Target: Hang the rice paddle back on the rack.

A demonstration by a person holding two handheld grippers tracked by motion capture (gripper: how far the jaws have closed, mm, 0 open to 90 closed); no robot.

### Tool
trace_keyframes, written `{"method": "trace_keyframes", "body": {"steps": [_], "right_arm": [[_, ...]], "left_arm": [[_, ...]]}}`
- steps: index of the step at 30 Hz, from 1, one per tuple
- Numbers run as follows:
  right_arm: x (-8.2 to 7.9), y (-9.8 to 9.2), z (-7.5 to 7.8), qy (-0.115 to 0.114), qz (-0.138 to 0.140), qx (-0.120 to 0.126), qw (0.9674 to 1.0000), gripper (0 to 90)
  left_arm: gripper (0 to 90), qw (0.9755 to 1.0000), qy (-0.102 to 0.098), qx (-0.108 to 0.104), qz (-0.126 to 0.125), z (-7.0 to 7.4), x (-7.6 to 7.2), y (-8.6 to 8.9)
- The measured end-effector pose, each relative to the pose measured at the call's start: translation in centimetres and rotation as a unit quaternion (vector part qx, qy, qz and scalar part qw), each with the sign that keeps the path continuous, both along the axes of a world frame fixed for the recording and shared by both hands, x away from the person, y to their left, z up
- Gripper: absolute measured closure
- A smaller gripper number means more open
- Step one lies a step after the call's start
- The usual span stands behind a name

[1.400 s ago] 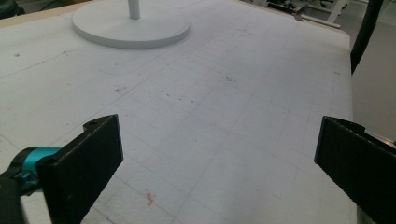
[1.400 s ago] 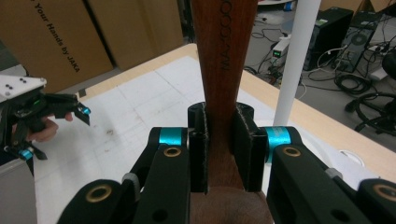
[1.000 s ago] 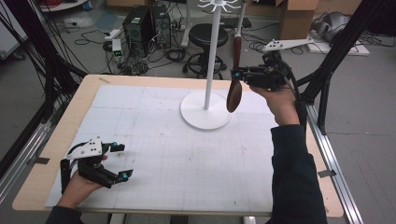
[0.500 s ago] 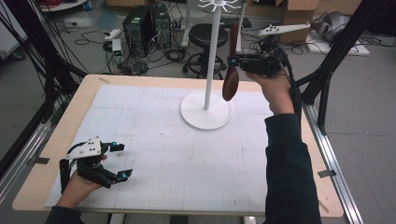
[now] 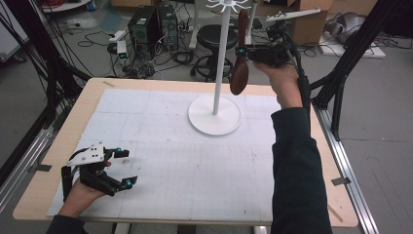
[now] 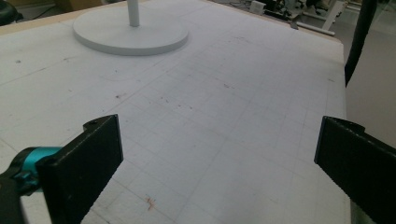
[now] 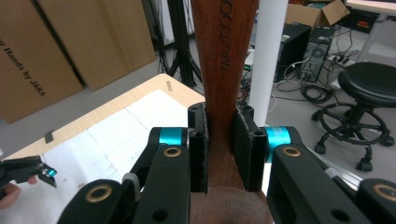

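Observation:
A brown wooden spoon (image 5: 239, 75) hangs bowl-down, handle up, in the air beside the white stand's pole (image 5: 221, 58). My right gripper (image 5: 242, 51) is shut on its handle, held high over the table's far right. In the right gripper view both pads clamp the spoon's handle (image 7: 224, 56) at my right gripper (image 7: 220, 149), with the pole (image 7: 271, 56) just behind. The stand's round base (image 5: 214, 114) sits on the mat, and its hook ring (image 5: 225, 6) is at the top. My left gripper (image 5: 127, 168) rests open at the table's front left, and nothing lies between the jaws of my left gripper (image 6: 219, 168).
A white gridded mat (image 5: 170, 146) covers the wooden table. Behind the table stand a black stool (image 5: 212, 36), computer towers (image 5: 151, 22), cardboard boxes (image 5: 302, 24) and floor cables. Black frame posts (image 5: 350, 53) rise at both sides.
My right hand has lifted the spoon higher and a little left toward the stand's pole. The left gripper has stayed where it was.

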State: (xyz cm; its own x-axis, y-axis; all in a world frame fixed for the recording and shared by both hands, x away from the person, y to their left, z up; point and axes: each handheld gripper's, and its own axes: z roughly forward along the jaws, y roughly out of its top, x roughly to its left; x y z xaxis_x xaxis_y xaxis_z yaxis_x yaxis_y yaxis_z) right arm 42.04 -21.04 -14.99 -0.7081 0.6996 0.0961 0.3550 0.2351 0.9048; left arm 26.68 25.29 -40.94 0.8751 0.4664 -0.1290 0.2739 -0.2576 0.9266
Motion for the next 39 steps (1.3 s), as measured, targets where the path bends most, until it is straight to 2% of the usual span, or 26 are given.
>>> {"method": "trace_keyframes", "body": {"steps": [6,11,12,18,28,30,39], "right_arm": [[0.5,0.6,0.8,0.005,-0.013,-0.014,0.9998,77.5],[1.1,0.7,0.8,0.017,-0.030,-0.015,0.9993,77.5],[1.3,0.6,0.8,0.009,-0.031,-0.017,0.9993,77.5],[1.8,0.9,0.7,0.017,-0.039,-0.020,0.9989,77.5],[2.2,0.9,0.7,0.018,-0.049,-0.029,0.9982,77.5],[2.2,1.0,0.8,0.026,-0.052,-0.029,0.9979,77.6],[2.7,1.3,0.5,0.028,-0.049,-0.033,0.9979,77.5]], "left_arm": [[1.7,1.0000,-0.002,-0.001,-0.001,0.0,0.0,0.0],[1.7,1.0000,0.000,0.000,0.000,0.0,0.0,0.0],[1.7,1.0000,-0.001,-0.001,0.000,0.0,0.0,0.0],[1.7,1.0000,0.000,0.001,0.000,-0.1,0.0,0.0],[1.7,1.0000,0.001,0.000,-0.001,0.0,0.0,0.0],[1.7,1.0000,0.001,0.000,-0.002,0.0,0.0,0.0],[1.7,1.0000,0.001,0.001,-0.004,-0.1,0.0,0.0]]}}
